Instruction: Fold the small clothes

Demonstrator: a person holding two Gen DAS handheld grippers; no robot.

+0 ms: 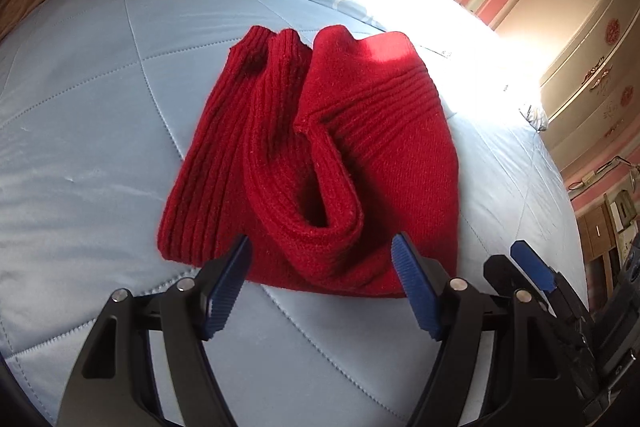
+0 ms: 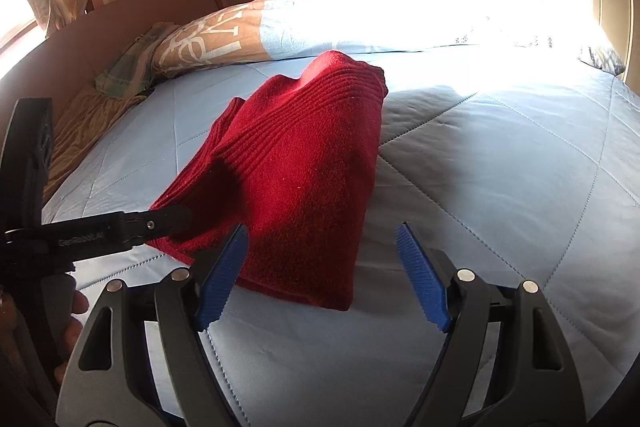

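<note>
Left gripper (image 1: 322, 253): held low over the near edge of the red knit garment (image 1: 308, 163); its blue fingers (image 1: 226, 291) are spread wide, nothing is gripped, and the knit is seen between the tips without being pressed.
Right gripper (image 2: 320, 247): set just beside the left one, at the garment's near right corner; its fingers (image 2: 422, 283) are likewise parted wide and nothing is held.
Garment: laid on the light blue quilted bed (image 1: 80, 131), bunched into a loosely folded bundle, with ribbed sleeves or edges doubled over on top. A further fold or a tidying seems intended, which would explain both grippers being brought to the near edge.
Grip point: the thick rolled loop at the near edge is judged the likely hold; several layers could be caught at once.
Surroundings: a printed pillow (image 2: 216, 35) and a checked cloth (image 2: 128, 67) lie at the far side, well apart from the garment.
Obstacles: none are seen on the quilt around the garment; strong sunlight washes out the far right of the bed.
Hand: part of a hand (image 2: 74, 311) is seen on the left tool's handle.
</note>
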